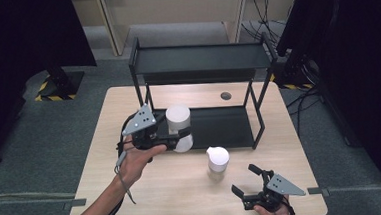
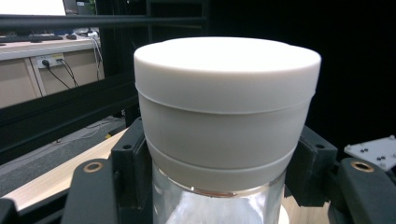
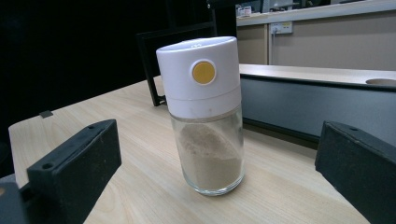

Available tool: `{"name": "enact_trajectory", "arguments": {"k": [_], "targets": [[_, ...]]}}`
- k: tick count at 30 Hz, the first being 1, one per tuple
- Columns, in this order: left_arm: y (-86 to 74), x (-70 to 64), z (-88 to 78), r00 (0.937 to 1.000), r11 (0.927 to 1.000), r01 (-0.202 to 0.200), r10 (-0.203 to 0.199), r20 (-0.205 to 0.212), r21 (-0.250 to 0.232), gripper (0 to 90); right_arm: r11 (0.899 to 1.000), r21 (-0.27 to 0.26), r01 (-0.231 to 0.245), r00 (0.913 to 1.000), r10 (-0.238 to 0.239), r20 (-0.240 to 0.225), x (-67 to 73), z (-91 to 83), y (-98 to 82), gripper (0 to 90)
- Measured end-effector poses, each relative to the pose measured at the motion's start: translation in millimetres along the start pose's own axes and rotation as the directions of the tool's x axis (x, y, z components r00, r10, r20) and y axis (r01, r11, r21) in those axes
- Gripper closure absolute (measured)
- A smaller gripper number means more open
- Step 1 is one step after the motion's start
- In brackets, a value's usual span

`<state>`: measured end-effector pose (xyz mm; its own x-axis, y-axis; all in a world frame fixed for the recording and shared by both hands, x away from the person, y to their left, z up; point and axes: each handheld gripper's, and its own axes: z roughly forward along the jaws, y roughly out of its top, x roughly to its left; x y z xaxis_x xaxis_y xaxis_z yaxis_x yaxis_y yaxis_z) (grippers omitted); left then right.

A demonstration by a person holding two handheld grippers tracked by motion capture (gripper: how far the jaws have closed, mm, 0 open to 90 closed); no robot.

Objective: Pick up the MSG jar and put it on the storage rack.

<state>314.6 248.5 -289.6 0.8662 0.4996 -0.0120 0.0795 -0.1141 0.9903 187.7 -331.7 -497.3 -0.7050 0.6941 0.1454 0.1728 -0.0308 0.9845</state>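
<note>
Left tongs (image 1: 183, 136) gripping jar (image 1: 178, 123), shelf (image 1: 200, 59) behind

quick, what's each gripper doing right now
Left gripper: shut on the white-capped jar, held above the table.
Right gripper: open, holding nothing, the shaker ahead of its jaws.

Black claws (image 1: 180, 136) (image 1: 246, 180), grey three-cornered screw-dotted plates, trailing black cables, bare forearms.
</note>
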Motion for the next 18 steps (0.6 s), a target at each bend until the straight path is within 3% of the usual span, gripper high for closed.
{"name": "enact_trajectory", "arguments": {"k": [18], "targets": [[71.0, 7.4, 4.3, 0.9989, 0.9992, -0.037, 0.037, -0.028, 0.016, 35.0, 1.000, -0.001, -0.009, 1.0000, 0.009, -0.004, -1.0, 0.2, -0.7, 0.6]]}}
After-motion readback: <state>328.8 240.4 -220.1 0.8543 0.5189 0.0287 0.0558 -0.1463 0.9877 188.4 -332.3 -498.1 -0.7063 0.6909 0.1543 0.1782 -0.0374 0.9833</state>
